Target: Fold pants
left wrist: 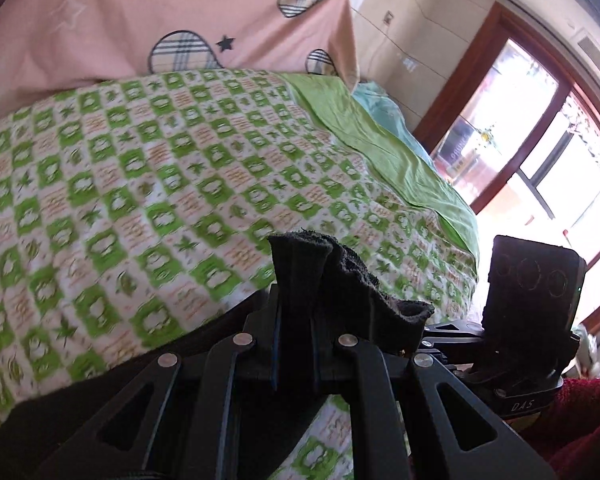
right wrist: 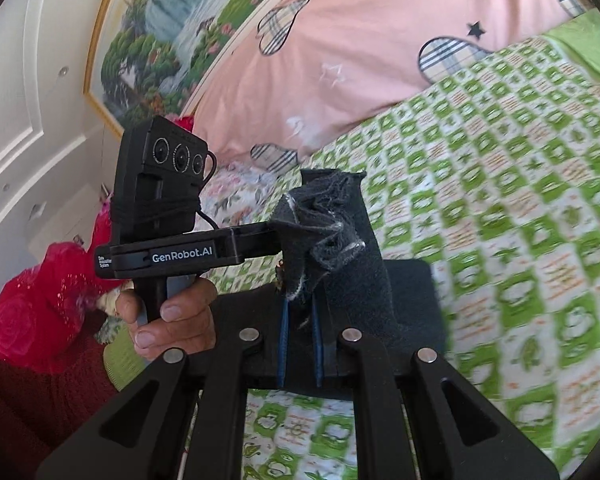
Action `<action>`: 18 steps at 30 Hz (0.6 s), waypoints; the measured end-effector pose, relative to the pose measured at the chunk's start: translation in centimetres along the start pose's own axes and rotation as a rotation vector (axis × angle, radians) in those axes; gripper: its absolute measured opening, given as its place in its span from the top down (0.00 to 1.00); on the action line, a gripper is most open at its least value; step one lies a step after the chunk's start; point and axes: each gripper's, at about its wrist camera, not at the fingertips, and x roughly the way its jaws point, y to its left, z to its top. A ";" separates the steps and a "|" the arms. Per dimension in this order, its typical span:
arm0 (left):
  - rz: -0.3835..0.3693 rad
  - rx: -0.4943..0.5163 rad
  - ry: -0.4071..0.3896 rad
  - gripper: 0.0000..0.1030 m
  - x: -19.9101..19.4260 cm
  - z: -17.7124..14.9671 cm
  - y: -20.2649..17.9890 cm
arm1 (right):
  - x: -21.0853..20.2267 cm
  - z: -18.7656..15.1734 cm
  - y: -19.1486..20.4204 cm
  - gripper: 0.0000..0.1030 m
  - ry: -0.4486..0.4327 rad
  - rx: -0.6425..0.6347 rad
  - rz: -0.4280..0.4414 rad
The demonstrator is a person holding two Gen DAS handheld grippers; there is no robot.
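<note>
A bedroom, seen low across a bed spread with a green-and-white checked cover (left wrist: 148, 184).

Nearest, in the left wrist view: left gripper (left wrist: 300, 276) closed on a bunched edge of the dark pants (left wrist: 352, 292), cloth rising between the two fingers and spilling off to the right. More dark cloth trailing down beneath the linkage onto the cover. Just right of it, the other tool's black camera block (left wrist: 532, 284).

In the right wrist view: right gripper (right wrist: 328, 216) likewise clamped on a frayed, crumpled edge of the same pants (right wrist: 392, 292), with a flat dark panel lying on the cover just under and beyond the fingers. To its left, close by, the left hand (right wrist: 172, 316) wrapped round a handle.

Judged step: both edges lifted for a fold. Best done with both grips level, cloth pulled taut between them, then carried forward over the flat panel and laid down edge to edge. Risk: frayed edge slipping, or slack bunching.

Farther ahead, a pink quilt with plaid hearts (left wrist: 172, 12), well beyond the landing spot. Far right of the left gripper, a window (left wrist: 540, 136); far left of the right one, a framed landscape picture (right wrist: 172, 32) and red fabric (right wrist: 40, 300).
</note>
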 end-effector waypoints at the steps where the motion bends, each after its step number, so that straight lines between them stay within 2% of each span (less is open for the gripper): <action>1: 0.005 -0.014 0.000 0.91 0.0 -0.4 0.6 | 0.3 -0.2 0.1 0.89 0.009 -0.001 0.002; 13: 0.035 -0.185 0.017 0.90 0.2 -5.9 6.4 | 5.4 -2.9 0.6 0.87 0.145 -0.016 -0.029; 18: 0.079 -0.242 0.026 0.89 -0.3 -7.6 7.7 | 7.0 -3.6 1.0 0.85 0.201 -0.035 -0.047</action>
